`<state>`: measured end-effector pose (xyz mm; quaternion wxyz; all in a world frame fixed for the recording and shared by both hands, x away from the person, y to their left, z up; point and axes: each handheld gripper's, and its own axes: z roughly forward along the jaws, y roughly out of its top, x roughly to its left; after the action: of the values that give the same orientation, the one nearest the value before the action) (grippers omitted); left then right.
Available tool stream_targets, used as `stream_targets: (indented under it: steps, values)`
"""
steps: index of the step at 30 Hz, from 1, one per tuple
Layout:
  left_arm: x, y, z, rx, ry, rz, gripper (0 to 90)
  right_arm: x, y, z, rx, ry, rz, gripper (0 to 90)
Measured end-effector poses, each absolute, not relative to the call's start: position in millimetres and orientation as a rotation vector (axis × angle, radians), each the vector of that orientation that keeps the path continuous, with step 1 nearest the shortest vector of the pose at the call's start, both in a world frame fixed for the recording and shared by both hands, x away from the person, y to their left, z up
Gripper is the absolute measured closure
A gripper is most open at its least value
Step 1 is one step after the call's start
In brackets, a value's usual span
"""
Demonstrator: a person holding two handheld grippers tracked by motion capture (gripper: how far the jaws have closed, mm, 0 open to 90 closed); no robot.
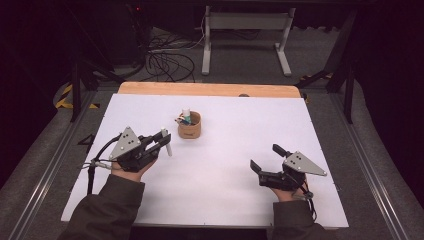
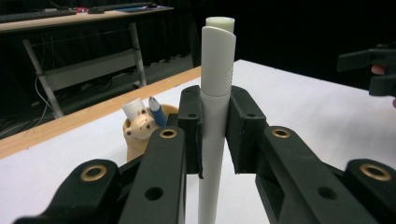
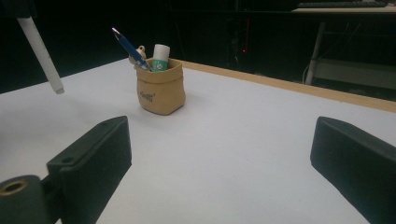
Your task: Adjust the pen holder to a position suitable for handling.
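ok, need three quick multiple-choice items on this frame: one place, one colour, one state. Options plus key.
1. Where does the tan pen holder stand on the white table?
A. At the near right corner
B. Toward the far side, left of the middle
C. Between the right gripper's jaws

2. What colour is the pen that the left gripper holds?
A. White
B. Red
C. Black

3. How do the right gripper's jaws stand?
A. Shut on the pen holder
B. Shut on a pen
C. Open, with nothing between them

Key:
1 B: the high view shows it beyond the left gripper, near the far edge.
2 A: the white pen stands upright between the jaws in the left gripper view.
3 C: the right gripper view shows both jaws wide apart over bare table.
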<state>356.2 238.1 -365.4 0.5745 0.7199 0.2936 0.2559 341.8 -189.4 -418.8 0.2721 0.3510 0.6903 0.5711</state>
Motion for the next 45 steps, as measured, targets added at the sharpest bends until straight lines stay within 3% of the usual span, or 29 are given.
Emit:
stream_targets:
  steps: [24,45]
  values:
    - [399,210,-323,1.654,0.646,0.665,77.2,342,-194,-418,0.958,1.844,1.543,6.1]
    - [449,179,-342,1.596,0.756,0.684,77.2,342,-194,-419,0.957,1.853,1.552,6.2]
